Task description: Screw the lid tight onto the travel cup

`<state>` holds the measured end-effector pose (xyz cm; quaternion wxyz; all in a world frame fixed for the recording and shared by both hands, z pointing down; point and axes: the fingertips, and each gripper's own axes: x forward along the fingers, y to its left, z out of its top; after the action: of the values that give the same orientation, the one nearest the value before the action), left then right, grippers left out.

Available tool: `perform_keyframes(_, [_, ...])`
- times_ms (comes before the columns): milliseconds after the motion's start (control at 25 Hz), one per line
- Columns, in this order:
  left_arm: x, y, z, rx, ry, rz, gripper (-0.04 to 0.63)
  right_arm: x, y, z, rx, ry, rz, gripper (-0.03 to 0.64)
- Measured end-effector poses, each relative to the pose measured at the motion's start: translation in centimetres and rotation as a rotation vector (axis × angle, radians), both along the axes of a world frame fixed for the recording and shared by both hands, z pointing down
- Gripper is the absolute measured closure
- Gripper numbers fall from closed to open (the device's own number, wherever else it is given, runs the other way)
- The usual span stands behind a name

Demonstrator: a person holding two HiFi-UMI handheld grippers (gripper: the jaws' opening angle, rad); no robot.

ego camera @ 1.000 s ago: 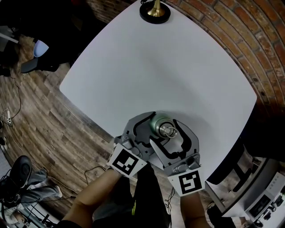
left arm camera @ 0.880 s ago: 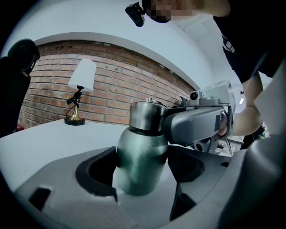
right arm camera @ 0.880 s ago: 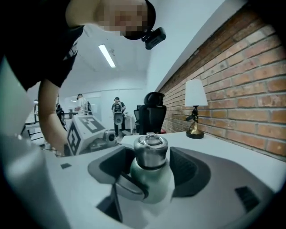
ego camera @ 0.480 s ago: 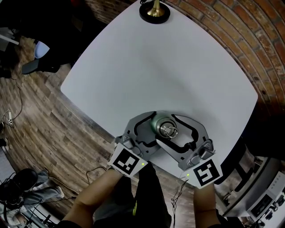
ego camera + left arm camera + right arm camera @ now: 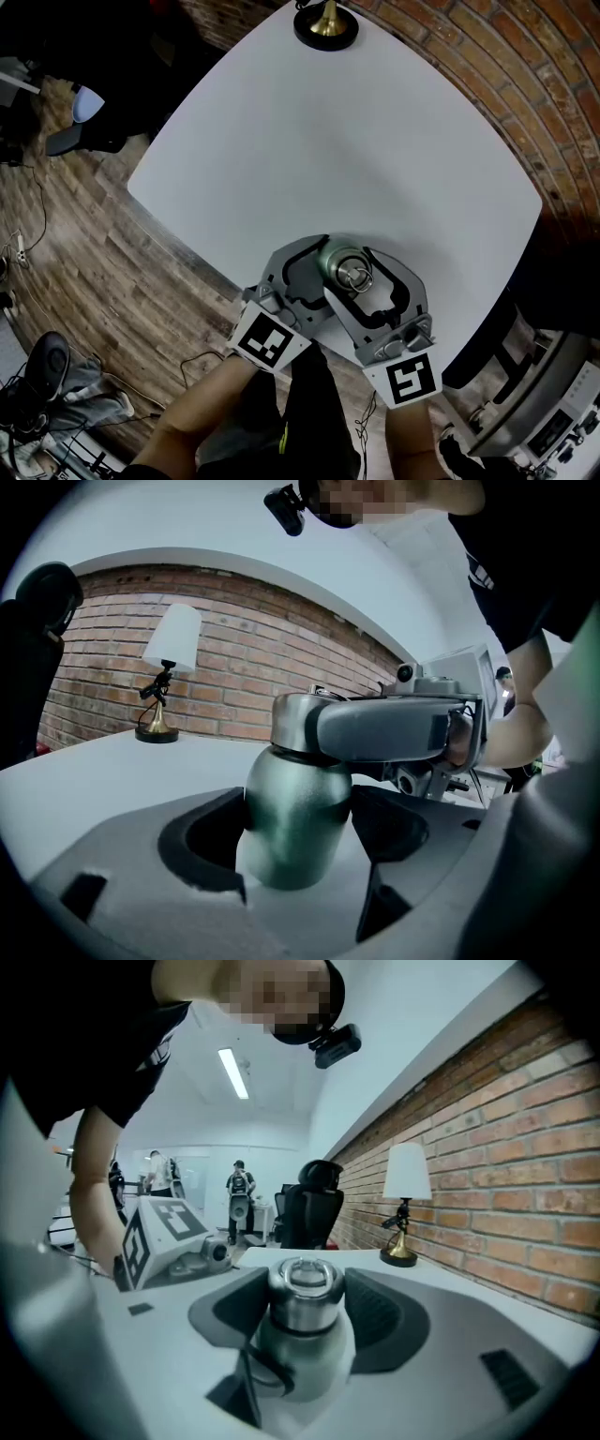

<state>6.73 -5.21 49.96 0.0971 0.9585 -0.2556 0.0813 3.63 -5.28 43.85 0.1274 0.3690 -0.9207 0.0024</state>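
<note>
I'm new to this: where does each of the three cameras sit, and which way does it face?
Head view: on the person's head, facing steeply down at the table; shows forearms, left gripper, right gripper.
Left gripper view: rides that gripper, looking along its jaws, shut on the travel cup; the right gripper crosses above.
Right gripper view: rides that gripper, whose jaws have just been closing onto the lid between them; shows the left gripper's marker cube.
Shared: both gripper views catch the lamp and brick wall.
</note>
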Motion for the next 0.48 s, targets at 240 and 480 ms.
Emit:
perform_keyframes(240, [0.0,-0.3,0.1,0.005,-0.002,-0.002,0.249,0.4,-0.7,-0.2,0.046,-0.070,0.228,0.359])
perform_keyframes(480, [-0.9,-0.5,0.2,-0.003,0.000,-0.007,0.249,-0.1,-1.0,-0.2,0.088,-0.117,0.390,0.359])
